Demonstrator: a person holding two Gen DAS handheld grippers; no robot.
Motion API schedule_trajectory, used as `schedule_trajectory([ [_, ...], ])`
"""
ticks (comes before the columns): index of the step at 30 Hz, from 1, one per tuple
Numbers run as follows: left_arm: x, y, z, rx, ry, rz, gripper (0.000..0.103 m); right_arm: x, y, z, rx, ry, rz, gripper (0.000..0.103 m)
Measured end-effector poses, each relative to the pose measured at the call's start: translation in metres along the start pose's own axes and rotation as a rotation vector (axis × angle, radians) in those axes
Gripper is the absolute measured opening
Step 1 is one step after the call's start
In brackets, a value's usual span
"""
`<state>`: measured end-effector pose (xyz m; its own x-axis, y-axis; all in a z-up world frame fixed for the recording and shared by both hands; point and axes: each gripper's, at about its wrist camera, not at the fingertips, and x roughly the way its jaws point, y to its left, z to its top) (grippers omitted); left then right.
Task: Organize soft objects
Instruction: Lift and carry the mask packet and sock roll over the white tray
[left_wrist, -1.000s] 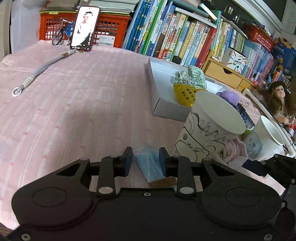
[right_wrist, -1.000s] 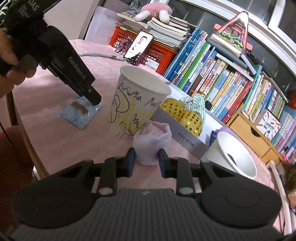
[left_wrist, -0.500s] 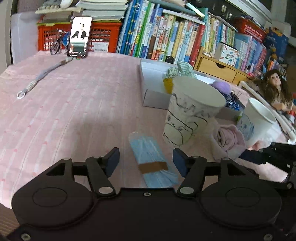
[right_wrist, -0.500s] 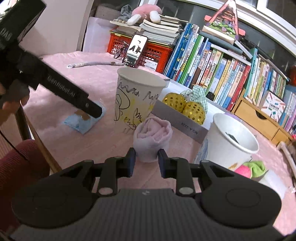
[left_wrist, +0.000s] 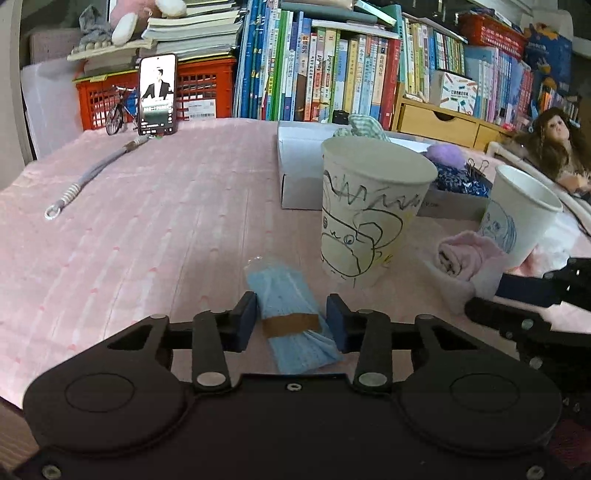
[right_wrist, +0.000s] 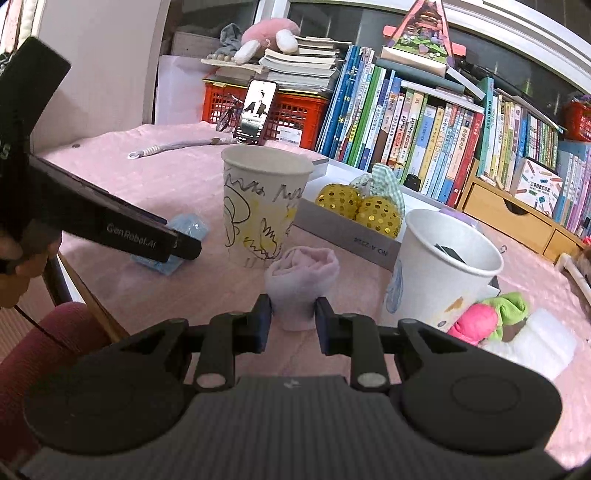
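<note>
A flat blue pack with a brown band (left_wrist: 288, 302) lies on the pink tablecloth (left_wrist: 147, 221), between the pads of my left gripper (left_wrist: 291, 321). The jaws are closing on it, and slim gaps still show at both pads. The pack's far end (right_wrist: 186, 225) also peeks out behind the left gripper in the right wrist view. My right gripper (right_wrist: 292, 317) is shut on a rolled pale pink cloth (right_wrist: 303, 273), pinching its lower part. That roll (left_wrist: 461, 258) stands between a doodled paper cup (left_wrist: 369, 214) and a second paper cup (left_wrist: 521, 214).
Behind the cups, a white box (right_wrist: 347, 236) holds yellow sequin balls (right_wrist: 369, 212) and a checked cloth. A pink and green soft thing (right_wrist: 487, 317) lies right of the second cup (right_wrist: 443, 266). A phone (left_wrist: 157, 94), a cord (left_wrist: 92, 173), a red crate, books and a doll (left_wrist: 554, 144) line the back.
The left jaws let the blue pack go, spread wide, then narrowed around it again farther back. The right gripper kept its hold on the pink roll and shifted slightly.
</note>
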<state>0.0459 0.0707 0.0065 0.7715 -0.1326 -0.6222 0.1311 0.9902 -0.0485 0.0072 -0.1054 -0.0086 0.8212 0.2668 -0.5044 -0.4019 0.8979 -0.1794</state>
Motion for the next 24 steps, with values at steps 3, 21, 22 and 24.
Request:
schedule_trajectory([
  [3,-0.003,0.0,0.001,0.001,0.002,-0.011,0.036,-0.002,-0.004,0.0,0.018,-0.007,0.003,0.03],
  [21,-0.033,0.001,0.023,0.021,-0.082,-0.004,0.035,-0.015,-0.013,0.003,0.071,-0.058,0.012,0.049],
  [22,-0.032,0.0,0.024,0.02,-0.079,-0.004,0.035,-0.013,-0.013,0.003,0.085,-0.067,0.007,0.067],
  [24,-0.03,-0.001,0.023,0.019,-0.069,-0.007,0.035,-0.007,-0.013,0.002,0.099,-0.078,0.005,0.08],
])
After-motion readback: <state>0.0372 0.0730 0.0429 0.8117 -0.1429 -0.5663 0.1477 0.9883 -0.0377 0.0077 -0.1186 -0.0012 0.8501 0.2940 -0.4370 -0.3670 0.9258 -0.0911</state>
